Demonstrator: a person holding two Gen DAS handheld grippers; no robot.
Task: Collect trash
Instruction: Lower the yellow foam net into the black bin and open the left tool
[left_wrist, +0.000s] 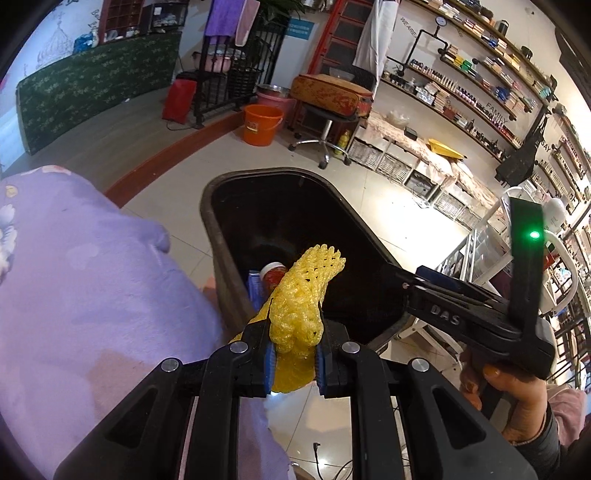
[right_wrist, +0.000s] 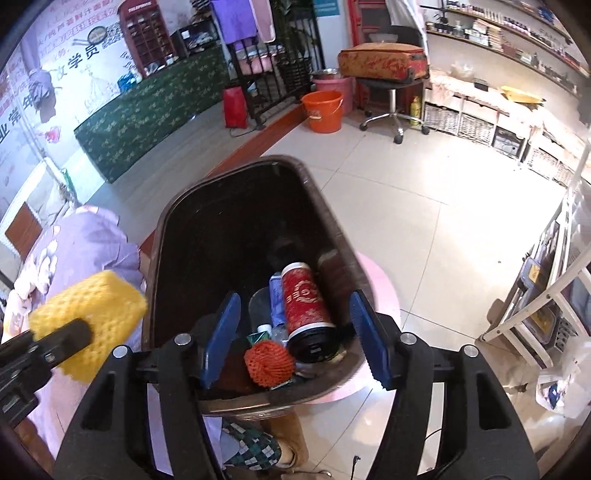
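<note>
Left claw (left_wrist: 293, 354) is clamped on a yellow foam net (left_wrist: 301, 302), held at about nine o'clock of the dark bin (right_wrist: 177, 221) in the right wrist view, outside the rim. Risk: released there, the light net likely drops onto the purple bedding (left_wrist: 92, 277) or catches the rim. Inside the bin lie a red cup (right_wrist: 304, 306) and an orange net ball (right_wrist: 269, 363). Right claw (right_wrist: 295, 341) stands open and empty at six o'clock above the bin; the two claws, close together, could collide.
</note>
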